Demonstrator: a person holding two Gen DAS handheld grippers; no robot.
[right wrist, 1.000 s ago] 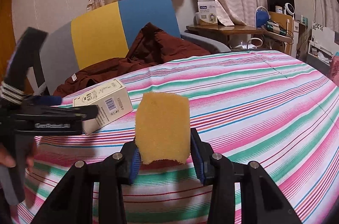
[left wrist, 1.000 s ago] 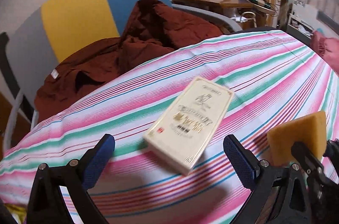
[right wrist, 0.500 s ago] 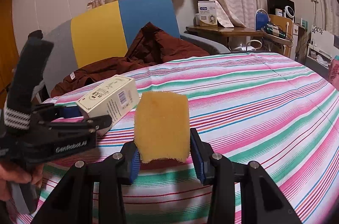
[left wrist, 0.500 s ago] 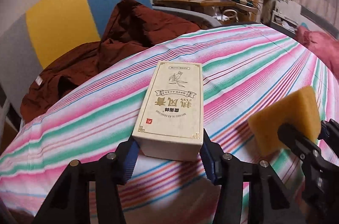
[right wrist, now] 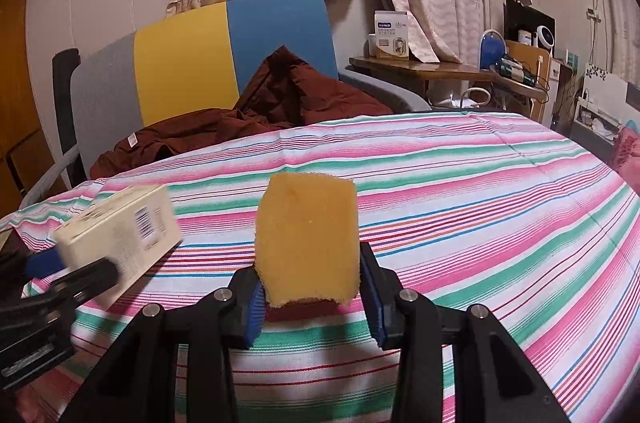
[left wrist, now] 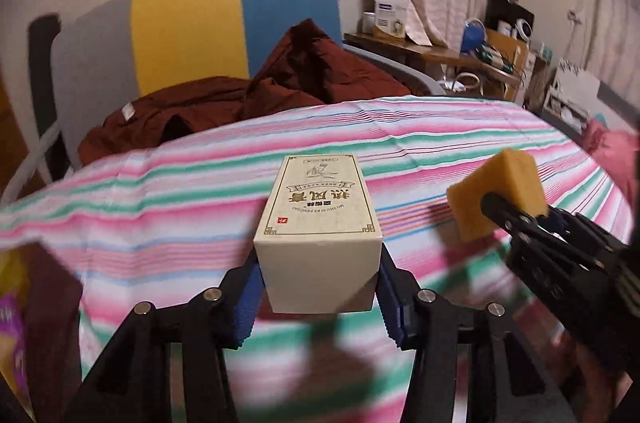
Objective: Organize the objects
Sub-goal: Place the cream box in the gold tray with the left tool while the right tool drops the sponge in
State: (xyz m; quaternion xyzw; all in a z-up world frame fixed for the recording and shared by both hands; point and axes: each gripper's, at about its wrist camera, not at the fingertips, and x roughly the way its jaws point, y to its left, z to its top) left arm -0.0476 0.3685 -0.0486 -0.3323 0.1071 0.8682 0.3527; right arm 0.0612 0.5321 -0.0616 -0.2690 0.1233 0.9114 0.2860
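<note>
While the left gripper [left wrist: 318,287] clamps the near end of a cream box [left wrist: 320,219], its blue pads [left wrist: 246,303] pressing both side walls, the box sticks out forward, lifted clear above the striped cloth [left wrist: 440,127]. Printed lettering and a small red stamp show on its top face, and the right wrist view shows a barcode on one side. The right gripper [right wrist: 310,297] is clenched on a yellow sponge [right wrist: 307,243], which stands upright between its 2 blue pads [right wrist: 370,299], also off the cloth. Seen from the left wrist, the sponge sits to the right of the box and well apart from it. Seen from the right wrist, the box hangs low at the left, blurred. Behind the striped surface stands a chair [right wrist: 180,59] with grey, yellow and blue panels, with a dark red garment [right wrist: 280,95] heaped on its seat. Farther right, a wooden side table [right wrist: 424,69] holds a white carton.
</note>
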